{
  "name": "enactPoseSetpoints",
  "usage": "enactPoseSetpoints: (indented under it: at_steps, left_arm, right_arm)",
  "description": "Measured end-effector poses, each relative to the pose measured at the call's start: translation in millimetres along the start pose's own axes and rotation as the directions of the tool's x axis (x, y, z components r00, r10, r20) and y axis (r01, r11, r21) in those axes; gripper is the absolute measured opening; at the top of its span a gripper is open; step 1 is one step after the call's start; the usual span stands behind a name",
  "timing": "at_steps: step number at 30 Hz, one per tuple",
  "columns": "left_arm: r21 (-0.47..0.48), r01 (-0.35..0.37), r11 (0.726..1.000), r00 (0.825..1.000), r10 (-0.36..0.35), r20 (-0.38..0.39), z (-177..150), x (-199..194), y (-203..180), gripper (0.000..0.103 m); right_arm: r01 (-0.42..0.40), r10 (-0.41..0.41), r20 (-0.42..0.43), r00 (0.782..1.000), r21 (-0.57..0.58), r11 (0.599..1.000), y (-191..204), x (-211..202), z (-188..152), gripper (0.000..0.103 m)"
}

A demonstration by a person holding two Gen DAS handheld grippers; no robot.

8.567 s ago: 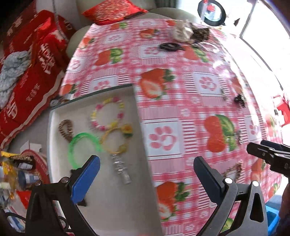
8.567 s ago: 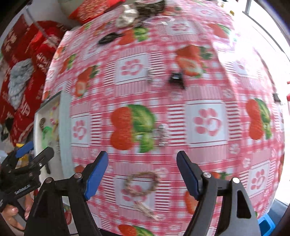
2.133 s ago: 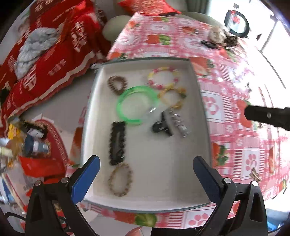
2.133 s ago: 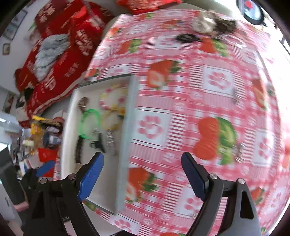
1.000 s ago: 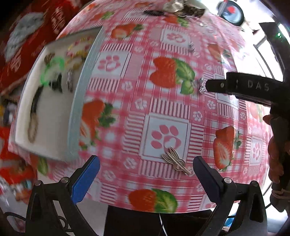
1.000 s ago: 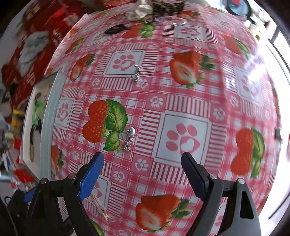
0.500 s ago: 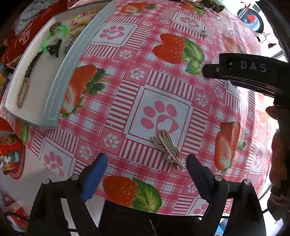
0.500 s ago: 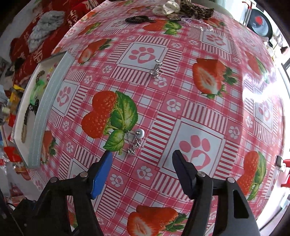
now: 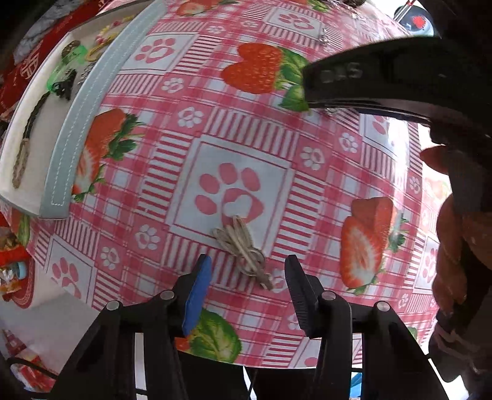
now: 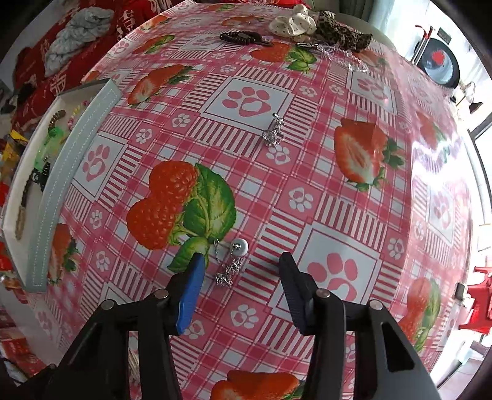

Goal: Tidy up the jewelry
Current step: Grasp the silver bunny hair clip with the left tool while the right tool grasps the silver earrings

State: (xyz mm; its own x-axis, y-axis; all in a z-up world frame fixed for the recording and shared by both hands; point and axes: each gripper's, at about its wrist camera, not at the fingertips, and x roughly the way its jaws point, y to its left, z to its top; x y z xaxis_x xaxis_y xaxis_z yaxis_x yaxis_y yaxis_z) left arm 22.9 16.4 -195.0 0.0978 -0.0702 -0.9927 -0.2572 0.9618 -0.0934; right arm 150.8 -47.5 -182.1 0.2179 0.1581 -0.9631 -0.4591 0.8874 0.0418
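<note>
A tan woven string bracelet [image 9: 243, 246] lies on the strawberry tablecloth near the front edge. My left gripper [image 9: 248, 270] is open, its jaws on either side of the bracelet's near end. A silver chain earring with a white round stud [image 10: 230, 258] lies by a strawberry leaf. My right gripper [image 10: 240, 267] is open around it, low over the cloth. The right gripper's body [image 9: 384, 80] shows in the left wrist view. A white tray with a grey rim [image 9: 77, 123] holds several bracelets and clips at the left; it also shows in the right wrist view [image 10: 70, 154].
Another silver chain piece [image 10: 273, 132] lies further back on the cloth. A dark hair clip [image 10: 243, 37], scrunchies [image 10: 307, 23] and a chain [image 10: 344, 55] lie at the far edge. Red bedding and clutter lie beyond the left of the table.
Both grippers have come closer to the table and their jaws have narrowed. The left now straddles the string bracelet, the right straddles the chain earring.
</note>
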Motion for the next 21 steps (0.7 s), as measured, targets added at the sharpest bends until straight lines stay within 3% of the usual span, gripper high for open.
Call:
enactPoseSetpoints:
  at_steps: [4,6,10,12,15,21]
  left_arm:
    - [0.024,-0.024,0.999,1.0,0.024,-0.001,21.9,4.7,-13.3,0.041]
    - [0.055,-0.027,0.998,1.0,0.028,-0.002,29.3,5.4,-11.9,0.026]
    - [0.073,0.01,0.997,1.0,-0.009,-0.01,46.4,1.2,-6.6,0.026]
    - [0.073,0.043,0.996,0.999,-0.042,-0.011,54.3,0.2,5.9,0.026]
    - [0.087,0.079,0.993,0.997,-0.08,0.007,65.4,-10.6,28.4,0.026]
    - [0.126,0.108,0.986,0.993,-0.114,0.04,85.7,-34.7,47.6,0.026]
  right_arm:
    - [0.025,-0.025,0.01,1.0,-0.02,0.999,3.2,0.5,0.9,0.039]
    - [0.027,-0.027,0.012,1.0,-0.016,1.0,2.6,0.9,3.1,0.027]
    - [0.023,-0.023,0.015,1.0,-0.018,1.0,-1.6,0.7,4.9,0.01]
    - [0.0,0.0,0.012,1.0,0.002,1.0,-5.7,-0.1,4.2,0.01]
    - [-0.096,0.096,0.002,0.995,0.071,0.993,-18.4,-2.9,1.8,0.008]
    - [-0.17,0.172,0.003,0.985,0.146,0.975,-38.4,-13.7,-5.3,0.008]
